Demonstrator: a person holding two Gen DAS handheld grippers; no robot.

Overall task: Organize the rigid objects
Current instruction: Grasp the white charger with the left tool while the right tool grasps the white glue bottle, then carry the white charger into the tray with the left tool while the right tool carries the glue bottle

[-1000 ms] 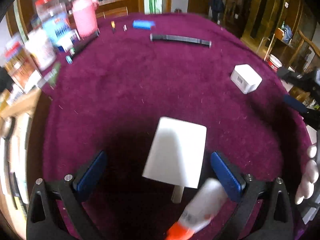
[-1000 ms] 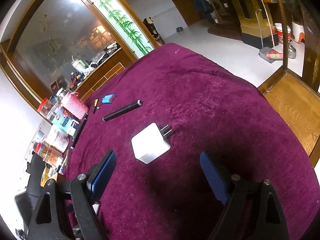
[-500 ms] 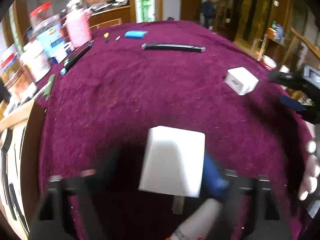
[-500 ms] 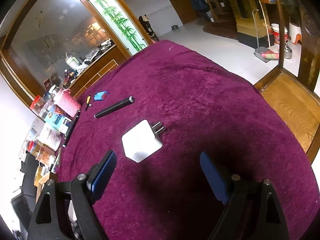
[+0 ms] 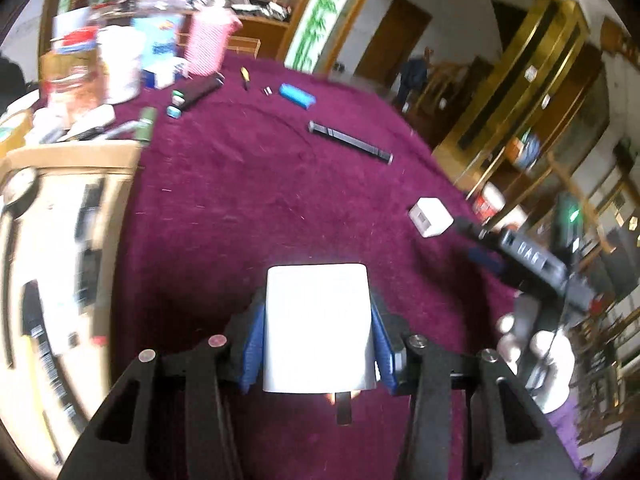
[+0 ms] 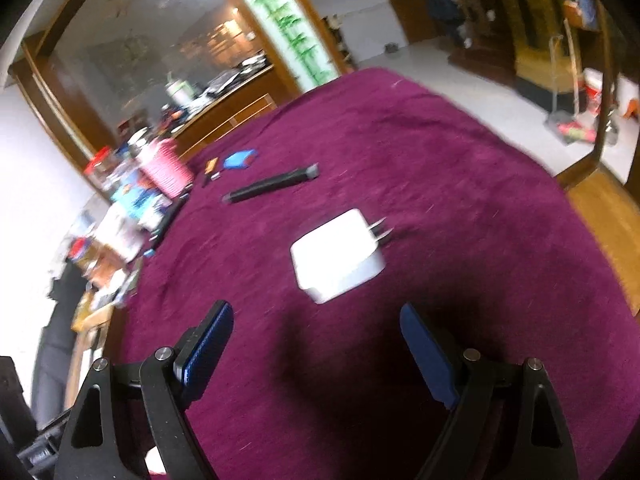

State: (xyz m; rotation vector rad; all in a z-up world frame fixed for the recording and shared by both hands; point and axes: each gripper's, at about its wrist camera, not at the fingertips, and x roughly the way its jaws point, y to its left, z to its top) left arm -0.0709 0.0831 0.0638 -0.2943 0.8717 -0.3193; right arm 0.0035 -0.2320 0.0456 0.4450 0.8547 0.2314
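Observation:
My left gripper (image 5: 318,322) is shut on a large white plug adapter (image 5: 316,328), lifted above the purple tablecloth (image 5: 240,200), prongs pointing back toward the camera. A second white charger (image 6: 338,254) lies on the cloth just ahead of my right gripper (image 6: 316,344), which is open and empty; its prongs point right. That charger also shows in the left wrist view (image 5: 430,217), with the right gripper (image 5: 480,248) next to it.
A black bar (image 5: 350,142), a blue box (image 5: 297,95), a small yellow tool (image 5: 245,77) and a black remote (image 5: 198,91) lie at the far side. Jars, boxes and a pink bottle (image 5: 210,44) crowd the far left. A wooden shelf edge (image 5: 68,156) borders the left.
My left gripper has closed on the large white adapter and lifted it, and the view has tilted. My right gripper has moved closer to the second charger, still open.

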